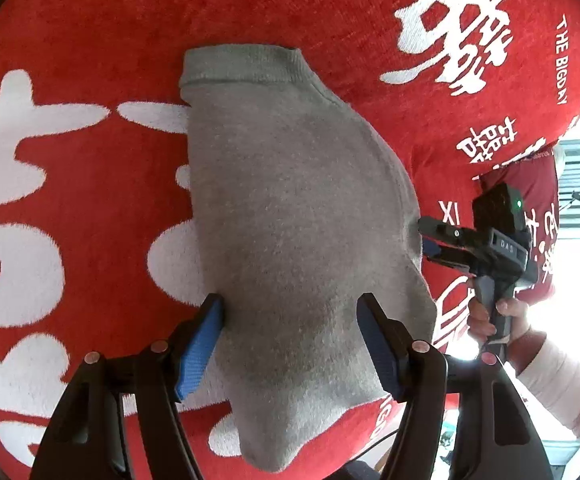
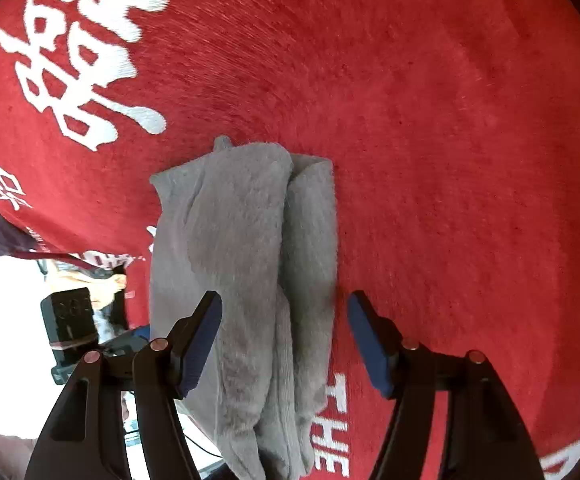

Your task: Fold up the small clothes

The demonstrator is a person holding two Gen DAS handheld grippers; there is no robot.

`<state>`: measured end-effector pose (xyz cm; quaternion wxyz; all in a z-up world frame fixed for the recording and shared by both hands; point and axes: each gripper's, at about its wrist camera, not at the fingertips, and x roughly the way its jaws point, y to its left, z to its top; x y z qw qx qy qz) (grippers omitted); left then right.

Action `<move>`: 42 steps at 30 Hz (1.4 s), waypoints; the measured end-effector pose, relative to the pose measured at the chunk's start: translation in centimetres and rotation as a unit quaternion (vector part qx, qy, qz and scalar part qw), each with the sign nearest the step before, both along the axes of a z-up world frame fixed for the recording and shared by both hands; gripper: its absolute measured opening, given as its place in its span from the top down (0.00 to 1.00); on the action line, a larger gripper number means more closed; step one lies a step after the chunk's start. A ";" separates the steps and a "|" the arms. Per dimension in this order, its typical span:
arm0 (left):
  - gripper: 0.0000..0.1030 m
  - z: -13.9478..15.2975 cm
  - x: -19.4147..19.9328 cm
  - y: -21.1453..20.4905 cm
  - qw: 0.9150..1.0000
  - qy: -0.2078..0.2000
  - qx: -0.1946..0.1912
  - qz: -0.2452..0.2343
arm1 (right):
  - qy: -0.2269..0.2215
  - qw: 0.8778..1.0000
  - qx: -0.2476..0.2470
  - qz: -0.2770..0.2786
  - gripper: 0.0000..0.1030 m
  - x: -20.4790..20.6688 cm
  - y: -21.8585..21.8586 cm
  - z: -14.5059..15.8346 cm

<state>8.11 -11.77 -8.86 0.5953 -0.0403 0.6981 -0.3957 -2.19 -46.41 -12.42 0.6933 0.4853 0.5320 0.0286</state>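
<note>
I see my left tool (image 1: 290, 336) spread wide over the grey sock (image 1: 290, 216), pads clear of it. My right tool (image 2: 285, 336) is spread too, gripping nothing, above the same sock lying flat on the red cloth (image 2: 450, 160) covering the worktop.

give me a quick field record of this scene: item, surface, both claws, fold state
item: grey garment, small, knitted, ribbed hem at its far end
surface: red cloth with white lettering
left claw: open, pads either side of the garment's near part, not pressing
right claw: open over the garment's near end, seen at its edge from the left wrist view
fold state: layers overlap lengthwise, with a seam down the right wrist view
person: hand on the right claw's handle
</note>
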 end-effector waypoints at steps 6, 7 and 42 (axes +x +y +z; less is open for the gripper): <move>0.34 -0.4 1.0 1.7 1.000 0.001 0.012 0.016 | -0.005 0.999 0.010 0.031 0.33 0.8 -0.4 -0.2; 0.34 -0.7 1.2 2.1 1.000 0.014 0.007 0.025 | -0.006 0.999 0.011 0.036 0.33 0.8 -0.4 -0.2; 0.54 7.5 -4.4 10.0 0.993 -0.027 -0.116 -0.012 | -0.067 0.994 0.086 0.002 0.71 0.1 9.6 8.2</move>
